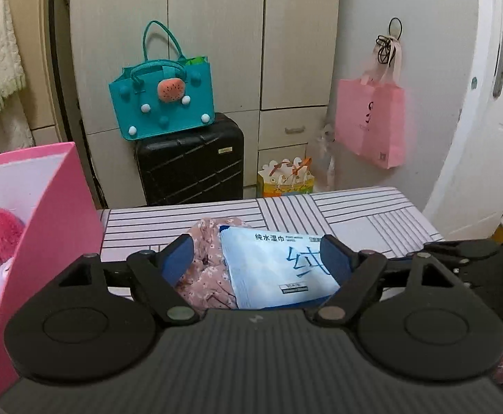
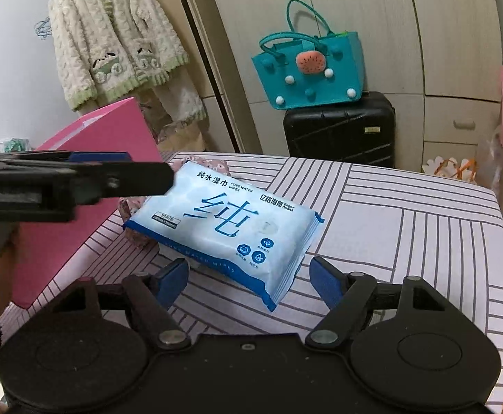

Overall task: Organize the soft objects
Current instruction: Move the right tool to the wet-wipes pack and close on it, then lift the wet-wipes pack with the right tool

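The wet-wipe pack (image 2: 224, 222) lay on the striped bench (image 2: 406, 227), its far left end propped on a crumpled floral cloth (image 2: 132, 207), so it sat slightly tilted rather than flat. Its long axis ran diagonally in the right wrist view, from far left to near right. The left claw (image 1: 256, 257) was the nearer one: its blue pads stood spread on either side of the pack's end, apart from it, though whether one pad brushed the wrapper could not be told. The right claw (image 2: 249, 277) was also spread, empty, and hung just short of the pack's near corner. The pack was a soft, glossy, pale blue pillow with a darker blue border, large Chinese characters and a resealable flap on top. The open pink box (image 1: 49, 214) stood to the left, close beside the cloth, with a fuzzy red-pink item (image 1: 5, 233) inside. Judged from this, the left claw looked set to close across the pack's short width.
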Motion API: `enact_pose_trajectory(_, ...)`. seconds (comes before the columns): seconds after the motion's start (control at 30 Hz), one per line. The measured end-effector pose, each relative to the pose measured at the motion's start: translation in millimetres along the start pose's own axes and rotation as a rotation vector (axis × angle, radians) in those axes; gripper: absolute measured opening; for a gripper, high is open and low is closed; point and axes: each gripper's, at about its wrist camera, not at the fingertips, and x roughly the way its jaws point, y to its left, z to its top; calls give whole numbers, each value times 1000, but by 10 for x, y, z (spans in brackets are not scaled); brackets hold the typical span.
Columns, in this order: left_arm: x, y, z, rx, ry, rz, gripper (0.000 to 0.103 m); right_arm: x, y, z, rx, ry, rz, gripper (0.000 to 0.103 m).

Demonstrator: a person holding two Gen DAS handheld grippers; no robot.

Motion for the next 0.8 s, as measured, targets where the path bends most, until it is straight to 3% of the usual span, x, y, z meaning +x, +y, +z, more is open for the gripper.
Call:
enact_pose_trajectory(0.1,73,31,-26,-29,17,-29,58,-14,-27,-18,12,-11,6,77)
enact_pose_trajectory(0.23,159,11,-88,-27,62,-37,42,-13,-40,-19,5,-17,-8,66)
enact_pose_trajectory(0.53,254,59,-142,-102,110,-58,38,-5,38,-56,-56,-29,-48,51)
enact_pose_trajectory(0.8,163,-14,-162,-100,57,-100,38,-66,27,-51,-41,-37,-43,48)
